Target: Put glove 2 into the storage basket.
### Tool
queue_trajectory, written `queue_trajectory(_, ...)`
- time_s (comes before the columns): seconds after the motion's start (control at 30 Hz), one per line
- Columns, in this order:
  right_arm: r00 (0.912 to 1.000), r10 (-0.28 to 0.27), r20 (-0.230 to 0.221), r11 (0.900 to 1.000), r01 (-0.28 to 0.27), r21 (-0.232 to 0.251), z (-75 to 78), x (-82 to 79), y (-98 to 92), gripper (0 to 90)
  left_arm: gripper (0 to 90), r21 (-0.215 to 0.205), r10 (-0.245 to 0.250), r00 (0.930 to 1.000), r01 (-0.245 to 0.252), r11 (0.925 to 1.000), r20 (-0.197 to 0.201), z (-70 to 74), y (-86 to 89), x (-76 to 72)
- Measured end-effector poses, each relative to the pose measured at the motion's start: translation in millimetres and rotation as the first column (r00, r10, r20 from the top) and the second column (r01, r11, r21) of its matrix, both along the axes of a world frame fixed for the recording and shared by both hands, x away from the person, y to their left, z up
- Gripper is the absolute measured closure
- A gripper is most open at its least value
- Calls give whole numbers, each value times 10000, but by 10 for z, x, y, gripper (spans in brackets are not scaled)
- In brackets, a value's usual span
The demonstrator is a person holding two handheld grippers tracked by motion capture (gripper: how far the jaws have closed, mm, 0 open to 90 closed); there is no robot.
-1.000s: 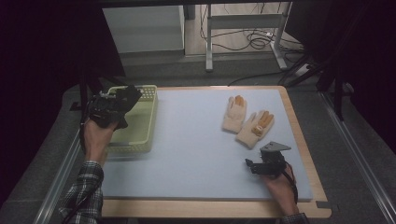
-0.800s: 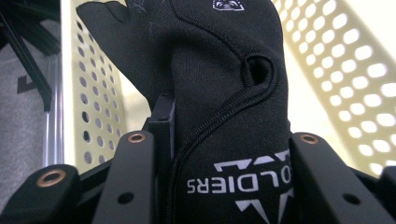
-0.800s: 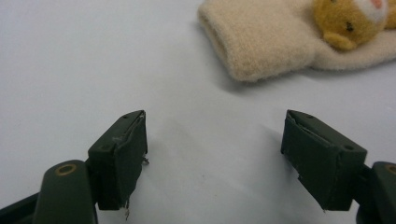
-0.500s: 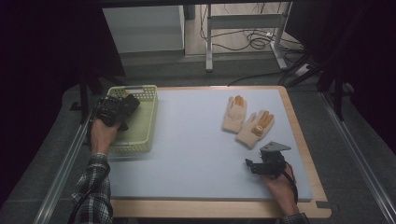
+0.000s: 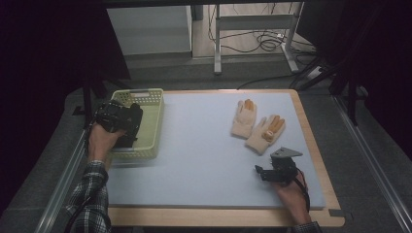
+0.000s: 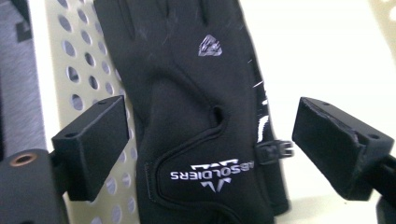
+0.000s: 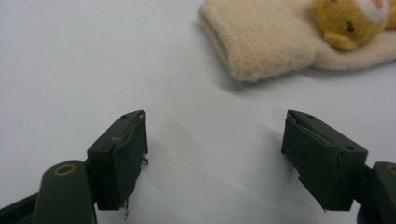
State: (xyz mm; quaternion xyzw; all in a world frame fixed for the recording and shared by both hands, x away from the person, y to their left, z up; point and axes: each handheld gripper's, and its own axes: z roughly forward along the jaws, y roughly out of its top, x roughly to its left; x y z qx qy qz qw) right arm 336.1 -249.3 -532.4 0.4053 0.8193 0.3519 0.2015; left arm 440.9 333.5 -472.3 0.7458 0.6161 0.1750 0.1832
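At nine o'clock on the surface [image 5: 194, 145], the yellow basket [image 5: 150, 121] holds a black glove [image 6: 196, 107]; the left claw [image 5: 127, 127], jaws just opened wide around it, could snag the glove on lifting. At three o'clock, cream gloves [image 5: 257, 126] lie beyond the wide-open right claw [image 5: 258, 172].

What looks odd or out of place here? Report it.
Little stands out. The black glove lies flat in the basket, with the left gripper open around it, its jaws having just opened. The two cream gloves lie loosely overlapped on the mat, near the open right gripper.
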Motion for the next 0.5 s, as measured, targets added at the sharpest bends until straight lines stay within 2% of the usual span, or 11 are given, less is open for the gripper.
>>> queue_trajectory(0.03, 10000, 6, 5, 10000, -6, -5, 0, 0, 0, 218, 93, -332, -94, 9998, 100, 9994, 180, 34, 10, -29)
queue_trajectory(0.07, 10000, 6, 6, 10000, -6, -8, 0, 0, 0, 219, 77, -912, -333, 9978, 385, 9951, 579, 84, 19, -90)
queue_trajectory(0.1, 10000, 6, 6, 10000, -6, -8, 0, 0, 0, 219, 68, -912, -333, 9978, 385, 9951, 579, 84, 19, -90)
queue_trajectory(0.23, 10000, 3, 10, 10000, -3, -15, 0, -1, 1, 219, 47, -1584, -653, 9910, 835, 9838, 1171, 123, -7, -196)
queue_trajectory(0.3, 10000, 8, 17, 10000, -8, -17, 0, -1, 1, 219, 33, -1837, -921, 9842, 1195, 9757, 1511, 116, -37, -249)
queue_trajectory(0.37, 10000, 7, 19, 10000, -7, -20, 0, -1, 2, 219, 29, -1781, -974, 9833, 1245, 9761, 1536, 115, -53, -267)
queue_trajectory(0.5, 10000, 6, 21, 10000, -6, -28, 0, -2, 2, 219, 16, -1753, -1277, 9734, 1616, 9712, 1901, 121, -123, -343)
